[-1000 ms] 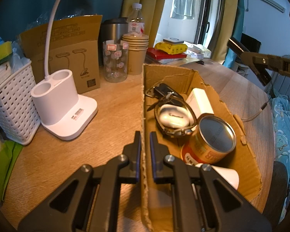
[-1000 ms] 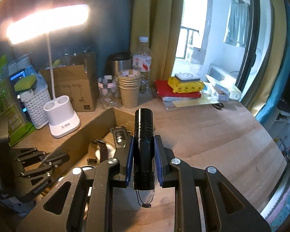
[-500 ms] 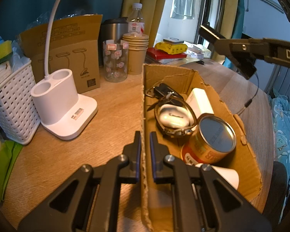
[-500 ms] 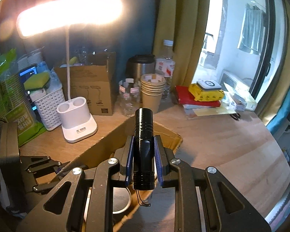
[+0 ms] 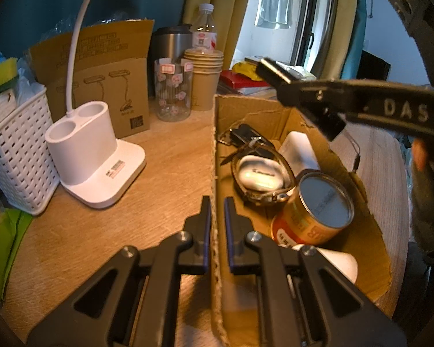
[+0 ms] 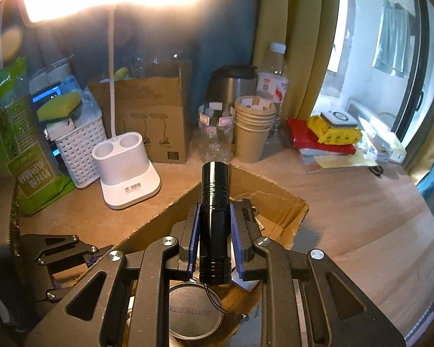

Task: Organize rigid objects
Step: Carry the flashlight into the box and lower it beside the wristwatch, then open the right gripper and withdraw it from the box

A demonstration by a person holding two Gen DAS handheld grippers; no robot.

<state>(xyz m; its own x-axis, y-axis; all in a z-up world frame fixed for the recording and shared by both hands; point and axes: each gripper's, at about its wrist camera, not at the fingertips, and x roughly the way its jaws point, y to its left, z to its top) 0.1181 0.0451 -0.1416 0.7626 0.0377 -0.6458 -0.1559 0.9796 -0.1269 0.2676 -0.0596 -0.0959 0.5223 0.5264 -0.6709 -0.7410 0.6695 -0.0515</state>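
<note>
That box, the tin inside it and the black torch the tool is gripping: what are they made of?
The box looks like plain brown corrugated cardboard: matte, with torn, ragged edges. The tin seems to be metal: a dull grey lid with a raised rim and a printed orange label round its side. The torch is probably black anodised metal, smooth and slightly glossy with machined rings, though hard plastic can't be ruled out.

The raised letters "DAS" are showing on the black arm of the right gripper; the print on the can and the lamp base is staying too small to read
</note>
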